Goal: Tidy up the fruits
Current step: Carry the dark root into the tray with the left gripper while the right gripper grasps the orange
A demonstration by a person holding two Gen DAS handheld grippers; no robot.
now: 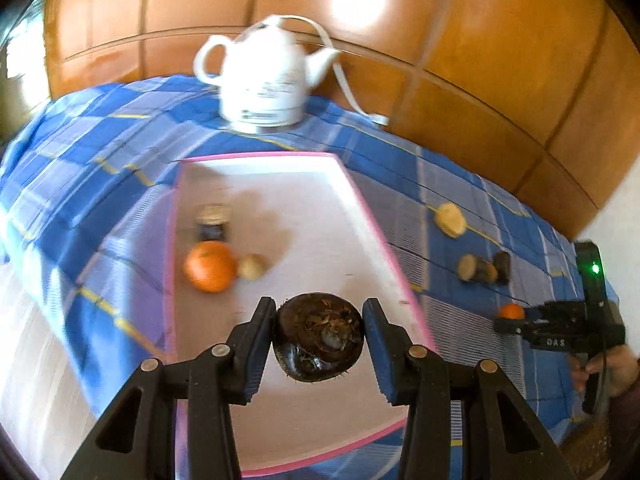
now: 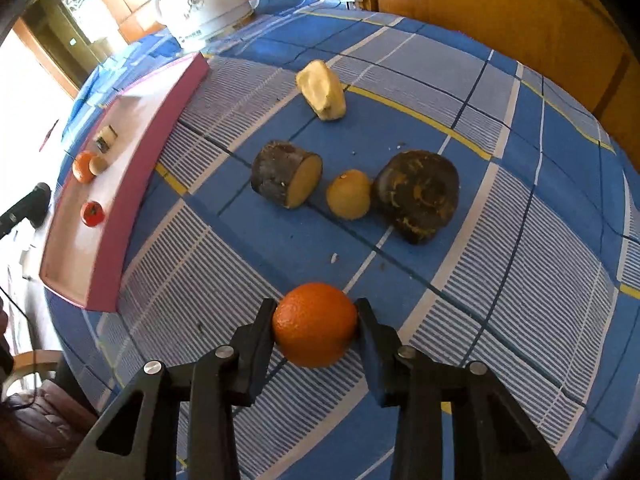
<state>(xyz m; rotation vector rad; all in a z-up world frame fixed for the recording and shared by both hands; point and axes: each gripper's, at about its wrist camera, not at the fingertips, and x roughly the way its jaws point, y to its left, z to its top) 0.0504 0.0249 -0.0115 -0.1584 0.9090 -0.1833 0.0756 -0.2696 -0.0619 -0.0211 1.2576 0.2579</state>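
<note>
My left gripper (image 1: pixel 319 334) is shut on a dark brown, hairy round fruit (image 1: pixel 319 336) and holds it above the pink-rimmed white tray (image 1: pixel 312 208). In the tray lie an orange (image 1: pixel 209 266), a small pale fruit (image 1: pixel 252 267) and a small dark jar-like item (image 1: pixel 213 222). My right gripper (image 2: pixel 316 326) is shut on an orange (image 2: pixel 315 325) just above the blue checked cloth. Beyond it lie a dark cut root piece (image 2: pixel 285 174), a small yellow fruit (image 2: pixel 349 194), a dark round root (image 2: pixel 418 196) and a pale peeled piece (image 2: pixel 322 91). A small red fruit (image 2: pixel 93 213) lies in the tray (image 2: pixel 132 184).
A white ceramic kettle (image 1: pixel 266 76) with a white cord stands behind the tray on the blue checked tablecloth (image 1: pixel 100 152). Wooden panelling (image 1: pixel 480 60) backs the table. The right gripper and hand show at the right edge in the left wrist view (image 1: pixel 560 328).
</note>
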